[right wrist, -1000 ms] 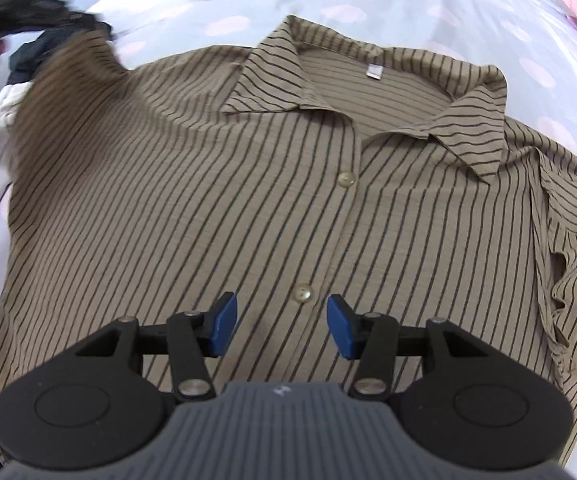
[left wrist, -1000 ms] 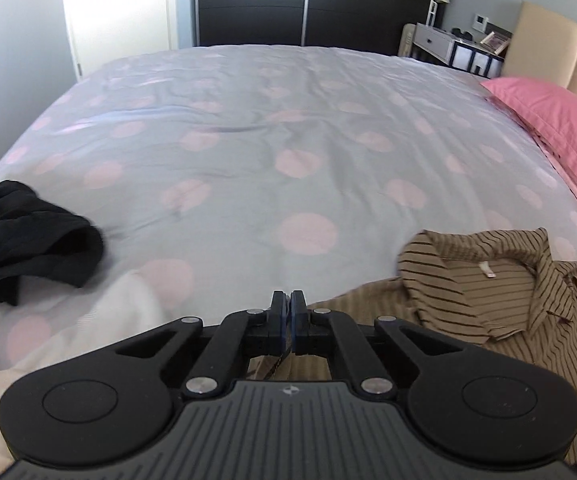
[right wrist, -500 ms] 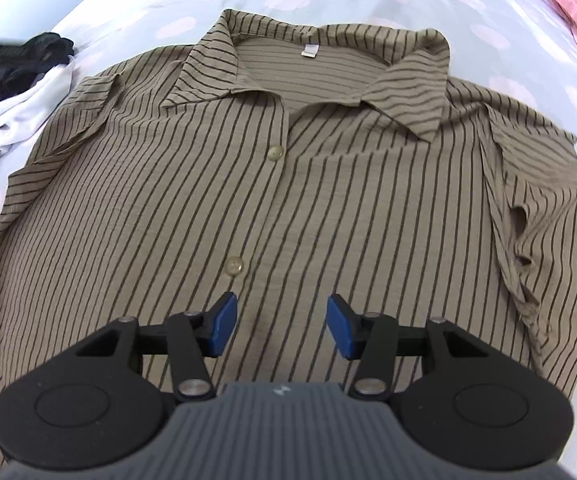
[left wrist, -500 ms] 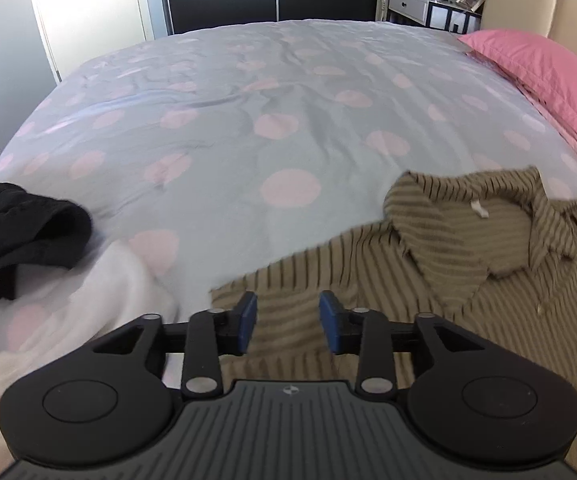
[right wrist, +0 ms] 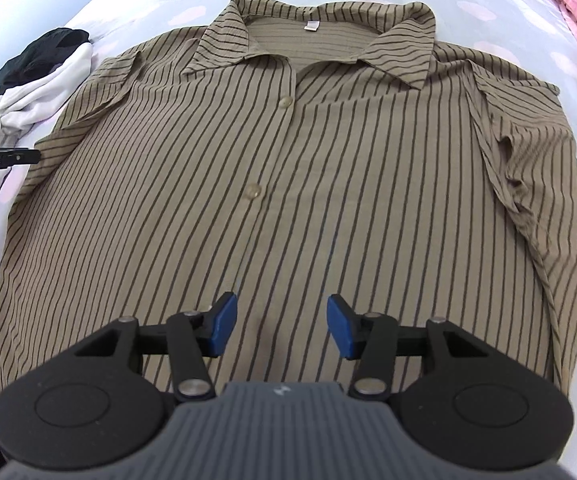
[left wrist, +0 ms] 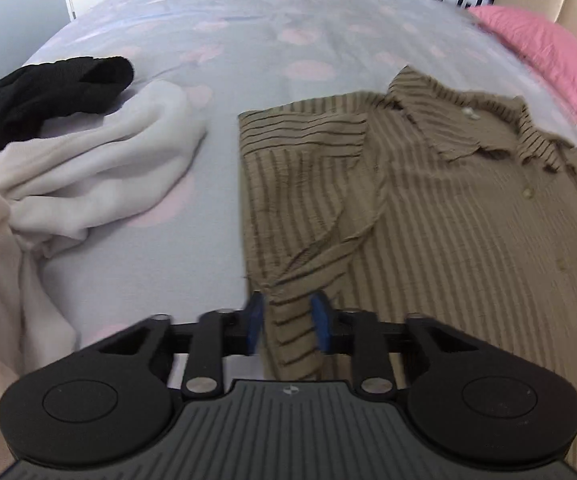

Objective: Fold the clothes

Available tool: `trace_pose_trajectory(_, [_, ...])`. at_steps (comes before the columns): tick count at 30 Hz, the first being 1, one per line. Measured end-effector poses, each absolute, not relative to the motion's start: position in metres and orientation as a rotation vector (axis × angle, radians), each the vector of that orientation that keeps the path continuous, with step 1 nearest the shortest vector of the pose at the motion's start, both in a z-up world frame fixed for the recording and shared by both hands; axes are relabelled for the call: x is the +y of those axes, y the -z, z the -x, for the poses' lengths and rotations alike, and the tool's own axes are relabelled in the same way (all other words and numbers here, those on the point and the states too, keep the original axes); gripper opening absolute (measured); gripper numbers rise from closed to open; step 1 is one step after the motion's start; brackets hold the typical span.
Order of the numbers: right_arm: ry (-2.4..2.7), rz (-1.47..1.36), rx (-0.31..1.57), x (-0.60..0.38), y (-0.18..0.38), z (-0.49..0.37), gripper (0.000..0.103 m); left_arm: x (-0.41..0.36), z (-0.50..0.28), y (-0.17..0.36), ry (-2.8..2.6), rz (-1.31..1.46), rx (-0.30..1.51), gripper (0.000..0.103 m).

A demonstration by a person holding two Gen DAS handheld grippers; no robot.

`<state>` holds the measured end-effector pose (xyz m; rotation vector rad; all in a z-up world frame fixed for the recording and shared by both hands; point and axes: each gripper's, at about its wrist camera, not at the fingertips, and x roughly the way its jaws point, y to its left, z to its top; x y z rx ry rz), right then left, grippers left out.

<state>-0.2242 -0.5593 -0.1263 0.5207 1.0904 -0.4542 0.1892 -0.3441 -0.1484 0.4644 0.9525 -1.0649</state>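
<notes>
now the striped shirt (right wrist: 288, 184) lies flat, buttoned, on the dotted bedspread (left wrist: 248, 40). the left gripper (left wrist: 288, 322) has just been closing, with the shirt's sleeve fabric between its pads. above the shirt's lower front, the right gripper (right wrist: 280, 326) hangs half-wide, empty. left of the shirt lie a white garment (left wrist: 100, 168) and a black garment (left wrist: 48, 92).
</notes>
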Motion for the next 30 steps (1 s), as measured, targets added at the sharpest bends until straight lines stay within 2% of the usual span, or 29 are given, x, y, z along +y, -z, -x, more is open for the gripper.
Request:
trace_pose_trajectory(13, [0.558, -0.633, 1.087, -0.559, 0.131, 0.275, 0.053, -0.349, -0.155, 0.180, 1.123, -0.532, 0.999, 0.016])
trace_pose_trajectory(16, [0.580, -0.631, 1.084, -0.561, 0.131, 0.283, 0.053, -0.346, -0.149, 0.165, 1.114, -0.551, 0.993, 0.022])
trace_pose_trajectory(18, [0.595, -0.633, 1.080, -0.562, 0.128, 0.288, 0.053, -0.341, -0.144, 0.149, 1.109, -0.560, 0.988, 0.034])
trace_pose_trajectory(20, [0.619, -0.634, 1.078, -0.561, 0.124, 0.296, 0.053, -0.334, -0.138, 0.133, 1.096, -0.574, 0.985, 0.040])
trace_pose_trajectory(30, [0.681, -0.599, 1.055, -0.543, 0.097, 0.342, 0.053, -0.292, -0.102, 0.073, 1.057, -0.537, 0.948, 0.041])
